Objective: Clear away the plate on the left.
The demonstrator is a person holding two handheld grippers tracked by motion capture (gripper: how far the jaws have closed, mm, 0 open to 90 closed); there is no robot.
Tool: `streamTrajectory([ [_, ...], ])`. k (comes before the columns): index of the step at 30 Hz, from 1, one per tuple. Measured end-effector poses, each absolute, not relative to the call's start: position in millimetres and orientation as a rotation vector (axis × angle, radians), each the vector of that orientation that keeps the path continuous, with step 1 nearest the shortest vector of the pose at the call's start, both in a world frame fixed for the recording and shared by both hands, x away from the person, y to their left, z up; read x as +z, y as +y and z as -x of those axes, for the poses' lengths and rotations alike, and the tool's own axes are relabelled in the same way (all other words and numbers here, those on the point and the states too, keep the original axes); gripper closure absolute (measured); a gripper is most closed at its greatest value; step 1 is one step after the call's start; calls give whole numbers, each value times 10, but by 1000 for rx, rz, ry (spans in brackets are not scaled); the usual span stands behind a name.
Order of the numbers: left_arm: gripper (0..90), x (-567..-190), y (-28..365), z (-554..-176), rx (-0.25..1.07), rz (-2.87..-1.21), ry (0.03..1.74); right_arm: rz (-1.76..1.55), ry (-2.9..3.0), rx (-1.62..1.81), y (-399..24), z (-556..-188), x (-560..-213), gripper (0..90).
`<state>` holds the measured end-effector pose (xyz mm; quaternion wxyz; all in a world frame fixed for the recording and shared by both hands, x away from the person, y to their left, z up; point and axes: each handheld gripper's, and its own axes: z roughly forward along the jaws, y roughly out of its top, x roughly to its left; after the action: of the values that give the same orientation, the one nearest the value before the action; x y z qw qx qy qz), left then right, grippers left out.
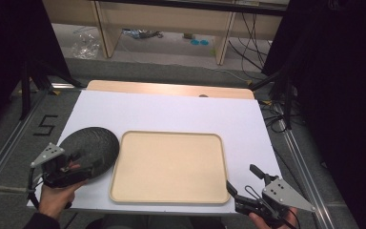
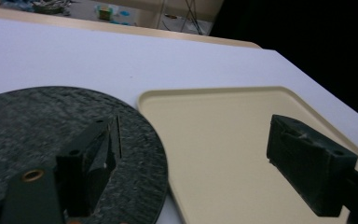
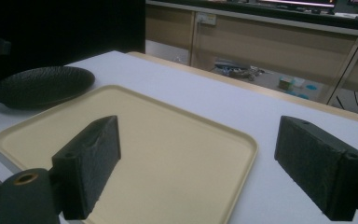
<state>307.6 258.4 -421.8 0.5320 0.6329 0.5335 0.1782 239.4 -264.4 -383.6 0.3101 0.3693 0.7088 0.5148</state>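
A round black textured plate lies on the white table, just left of an empty beige tray. My left gripper hovers over the plate's near right edge, open. In the left gripper view one jaw hangs above the plate and the other above the tray. My right gripper is open at the tray's near right corner. In the right gripper view its jaws frame the tray, with the plate far off at the left.
A wooden strip runs along the table's far edge. Beyond it stand desk legs and cables on the floor. Black curtains flank both sides, and metal rails run beside the table.
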Motion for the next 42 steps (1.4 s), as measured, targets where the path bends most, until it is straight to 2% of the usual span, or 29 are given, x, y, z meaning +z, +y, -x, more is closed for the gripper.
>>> streamTrajectory([
  [4, 186, -4252, 2776, -3117, 392, -1426, 1356, -966, 1888, 1354, -2611, -2397, -3840, 154],
  [9, 199, -4287, 2902, -3179, 409, -1410, 1449, -957, 1889, 1381, -2604, -2415, -3857, 154],
  [17, 200, -4396, 3132, -3280, 356, -1330, 1611, -956, 1898, 1363, -2629, -2411, -3843, 154],
  [24, 204, -4495, 3290, -3379, 325, -1300, 1676, -954, 1912, 1364, -2611, -2417, -3850, 155],
  [31, 207, -4620, 3479, -3466, 202, -1175, 1742, -945, 1942, 1350, -2610, -2413, -3853, 157],
  [42, 208, -4705, 3625, -3488, 223, -1146, 1848, -928, 1934, 1375, -2585, -2423, -3866, 156],
])
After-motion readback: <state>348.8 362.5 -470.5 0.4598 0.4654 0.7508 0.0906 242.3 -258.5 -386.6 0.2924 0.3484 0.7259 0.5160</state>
